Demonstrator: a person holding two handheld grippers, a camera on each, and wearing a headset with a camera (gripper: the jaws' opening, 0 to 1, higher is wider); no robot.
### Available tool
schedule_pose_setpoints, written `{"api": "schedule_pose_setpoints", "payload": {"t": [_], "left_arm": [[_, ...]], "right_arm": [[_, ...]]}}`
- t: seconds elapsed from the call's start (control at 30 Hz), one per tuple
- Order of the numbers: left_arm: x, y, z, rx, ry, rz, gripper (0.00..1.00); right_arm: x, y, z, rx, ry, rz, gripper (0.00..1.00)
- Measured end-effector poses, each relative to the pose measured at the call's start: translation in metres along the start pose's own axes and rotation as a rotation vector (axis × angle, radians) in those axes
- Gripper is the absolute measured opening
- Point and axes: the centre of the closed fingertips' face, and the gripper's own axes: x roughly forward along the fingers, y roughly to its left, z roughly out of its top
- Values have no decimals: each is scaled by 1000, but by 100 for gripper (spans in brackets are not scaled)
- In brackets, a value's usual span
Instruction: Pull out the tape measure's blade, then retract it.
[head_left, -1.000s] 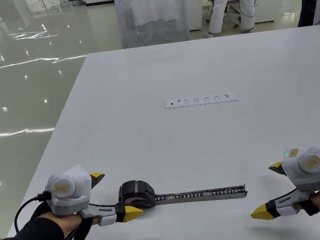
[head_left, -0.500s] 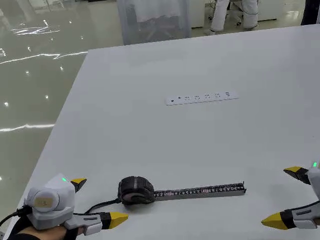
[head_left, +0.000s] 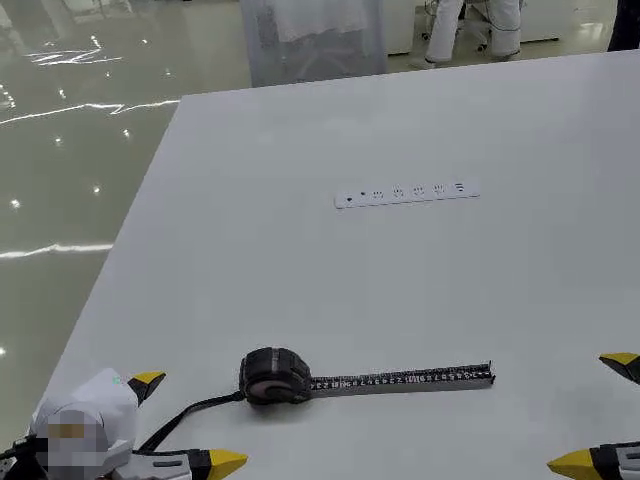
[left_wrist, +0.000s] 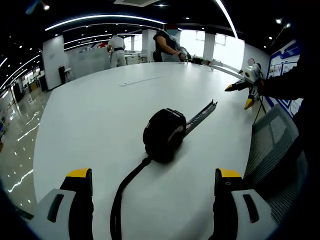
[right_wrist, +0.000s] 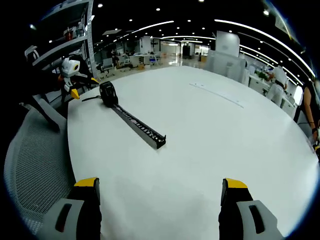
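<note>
Lying on the white bench in the head view is one tape measure, a black case near the front edge, with its one blade pulled out flat to the right; the numbers on the blade are too small to read. One black strap runs from the case toward the left tool, and one white power strip lies further back. Two tools show, each with two yellow tips; the left tool is partly cut off at the bottom edge, and the right tool is mostly cut off at the corner. In the left gripper view the two jaws stand wide apart and hold nothing. The case lies ahead between them, not touched, and two people beyond the bench are hard to make out. In the right gripper view the jaws are also wide apart and empty, and the blade's end lies ahead, well apart from them.
</note>
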Motion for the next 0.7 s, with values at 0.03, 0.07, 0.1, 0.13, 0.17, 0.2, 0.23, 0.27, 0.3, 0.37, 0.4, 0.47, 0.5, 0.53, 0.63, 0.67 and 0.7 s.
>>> {"api": "schedule_pose_setpoints", "payload": {"t": [0.03,0.07,0.1,0.13,0.17,0.2,0.23,0.27,0.3,0.37,0.4,0.47,0.5,0.53,0.63,0.67,0.7], "left_arm": [[-2,-1,0,1,0,2,99],[-4,-2,0,-2,1,3,99],[-5,-2,0,-3,-1,3,99],[-6,-1,-1,-2,-3,6,99],[-8,-1,-2,-4,-2,7,99],[-9,-1,-3,-6,-3,9,99],[-10,0,-5,-12,0,17,99],[-11,1,-8,-25,13,23,99],[-12,1,-9,-36,17,23,99],[-15,1,-9,-31,10,28,99],[-16,1,-10,-29,9,26,99],[-16,0,-11,-26,3,24,99],[-16,-1,-12,-22,4,20,99],[-16,-2,-13,-20,7,18,99],[-16,-3,-15,-22,12,12,99],[-16,-3,-15,-21,13,13,99],[-17,-3,-15,-22,12,15,99]], "right_arm": [[-1,0,0,-1,-4,-2,99],[-3,-1,0,7,-6,-5,99],[-3,-1,-1,11,-9,-7,99],[-4,-1,-1,16,-10,-9,99],[-5,-1,-2,21,-8,-12,99],[-6,-1,-3,29,-5,-14,99],[-8,-1,-2,38,-12,-14,99],[-9,-1,-1,39,-15,-13,99],[-10,0,-1,33,-10,-14,99],[-13,-1,-2,21,-7,-15,99],[-14,-1,-2,22,-7,-16,99],[-17,-3,-3,25,-4,-23,99],[-19,-5,-3,27,-5,-29,99],[-21,-5,-3,31,-7,-33,99],[-23,-3,-4,30,-8,-32,99],[-24,-2,-5,24,-4,-29,99],[-24,0,-6,17,1,-26,99]]}}
